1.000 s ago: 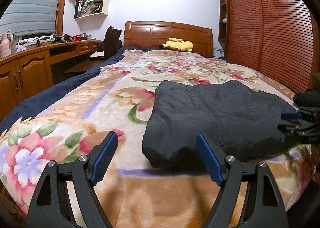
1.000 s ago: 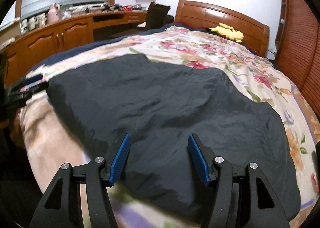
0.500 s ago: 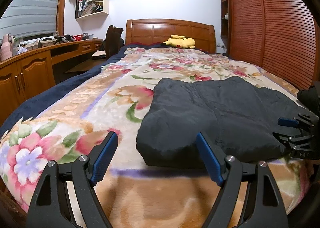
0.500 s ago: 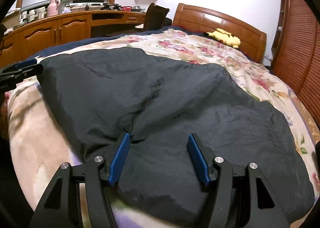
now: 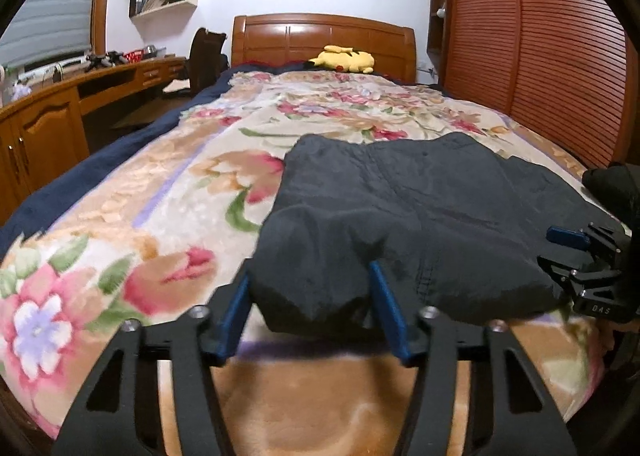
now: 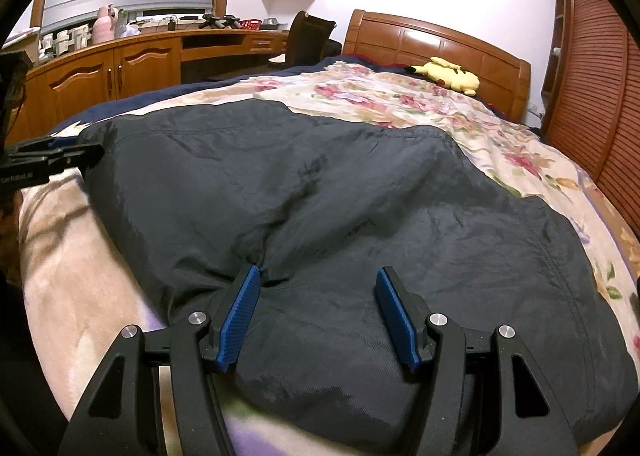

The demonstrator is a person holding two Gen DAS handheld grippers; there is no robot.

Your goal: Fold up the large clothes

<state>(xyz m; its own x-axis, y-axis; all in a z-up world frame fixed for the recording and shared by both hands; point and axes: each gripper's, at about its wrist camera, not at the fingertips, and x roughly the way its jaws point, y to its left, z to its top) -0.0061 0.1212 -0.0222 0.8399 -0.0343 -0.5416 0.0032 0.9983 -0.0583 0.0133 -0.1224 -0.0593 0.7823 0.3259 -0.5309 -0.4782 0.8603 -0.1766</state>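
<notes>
1. Dark garment [image 5: 420, 207]: lies folded on the floral blanket [image 5: 168, 215] at the foot of the bed.
2. Left gripper [image 5: 310, 312]: fingers have just been narrowing and now pinch the garment's near-left corner.
3. Right gripper [image 6: 318, 316]: fingers stand wide, resting on the near edge without pinching.

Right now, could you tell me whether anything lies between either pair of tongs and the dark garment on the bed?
Nothing visible does. The left tongs have just been closing around the dark garment at its near corner, and the right tongs already straddle its near edge, with the cloth between their pads.
</notes>
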